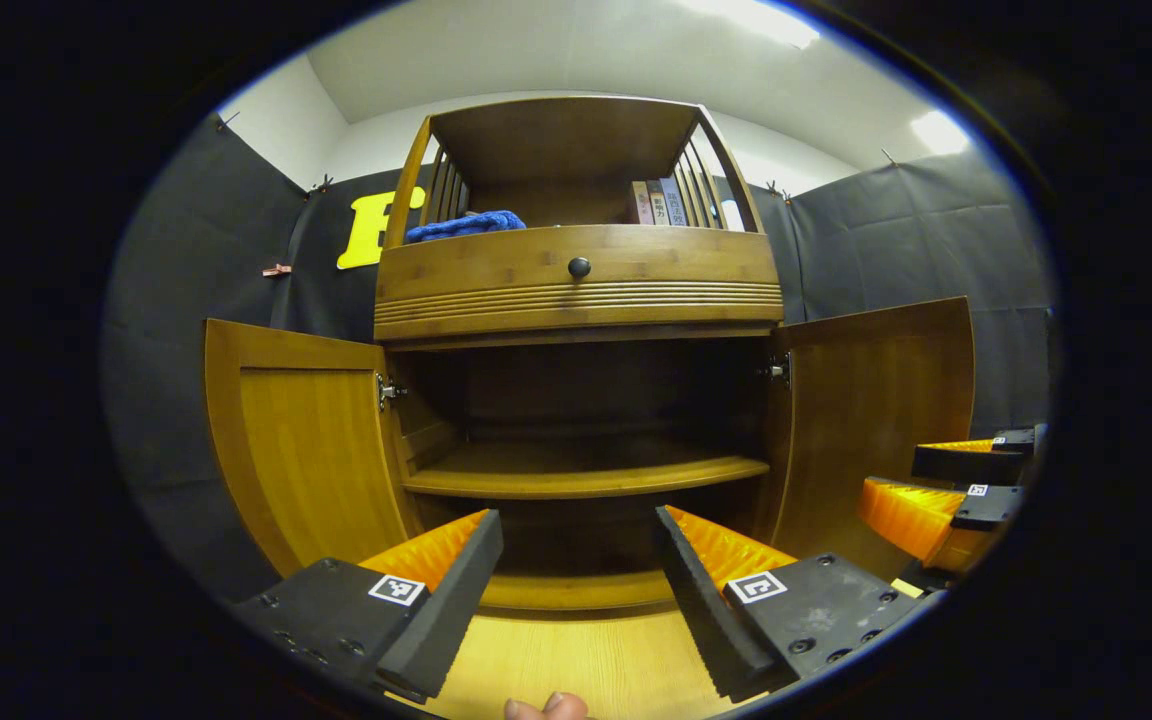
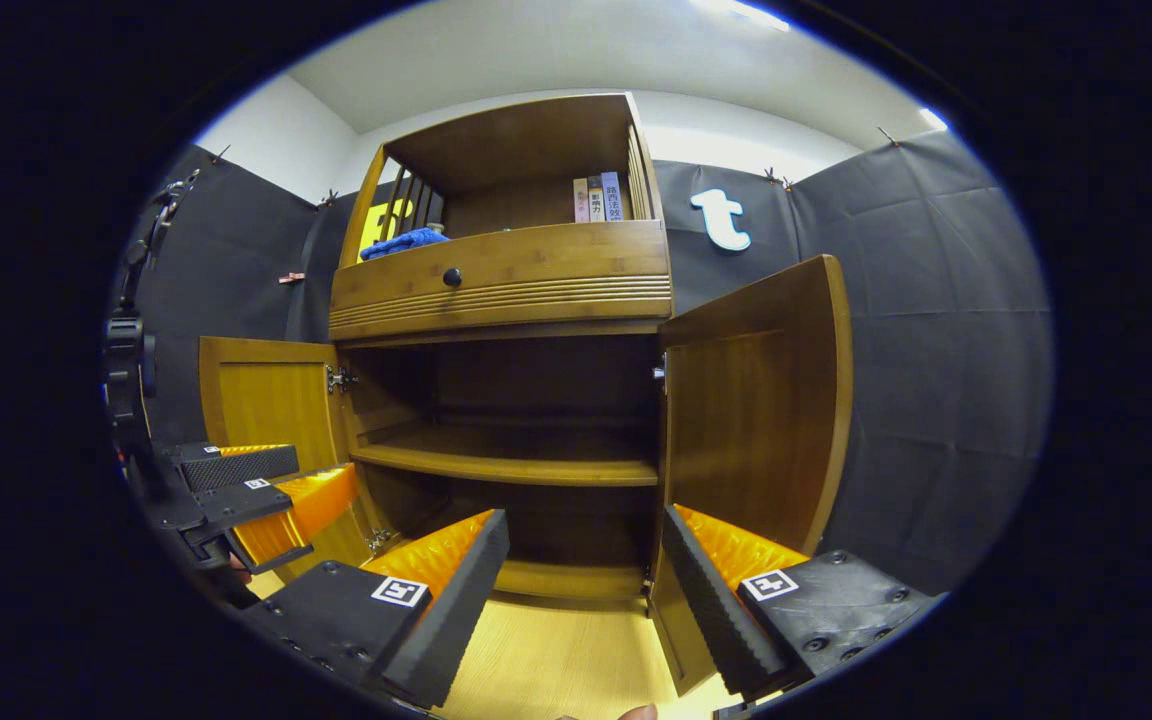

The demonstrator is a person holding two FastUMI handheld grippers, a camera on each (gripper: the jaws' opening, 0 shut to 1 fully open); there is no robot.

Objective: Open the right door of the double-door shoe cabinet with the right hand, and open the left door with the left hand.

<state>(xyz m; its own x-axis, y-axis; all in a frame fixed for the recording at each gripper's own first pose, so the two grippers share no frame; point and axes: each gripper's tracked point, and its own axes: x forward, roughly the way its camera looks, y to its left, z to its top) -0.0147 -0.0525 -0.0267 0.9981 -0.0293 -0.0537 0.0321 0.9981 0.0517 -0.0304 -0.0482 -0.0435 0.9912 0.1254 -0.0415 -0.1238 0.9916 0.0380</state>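
Facing the shoe cabinet (image 1: 576, 300) head-on, I see both its doors swung out: 1 left door (image 1: 306, 440) and 1 right door (image 1: 876, 420), 2 in all, w/ the lower compartment open between them. Inside sits 1 shelf (image 1: 586, 478); the space behind and under it is too dark to make out. Above the doors is 1 drawer front w/ 1 round knob (image 1: 579, 267). On the top deck lie 1 blue cloth (image 1: 466, 224) at left and approx. 3 books (image 1: 661, 203) at right, spines too small to read. My left gripper (image 1: 578, 580) is spread wide, nothing between its fingers, touching nothing, low in front of the cabinet over the light wood floor (image 1: 576, 665). My right gripper (image 2: 584, 585) is likewise wide apart and holds nothing; in the right gripper view its right finger overlaps the right door's lower edge, contact I can't tell. In the left gripper view the right gripper's fingers show apart at the far right, partly cut off. A fingertip (image 1: 546, 707) pokes in at the bottom edge.
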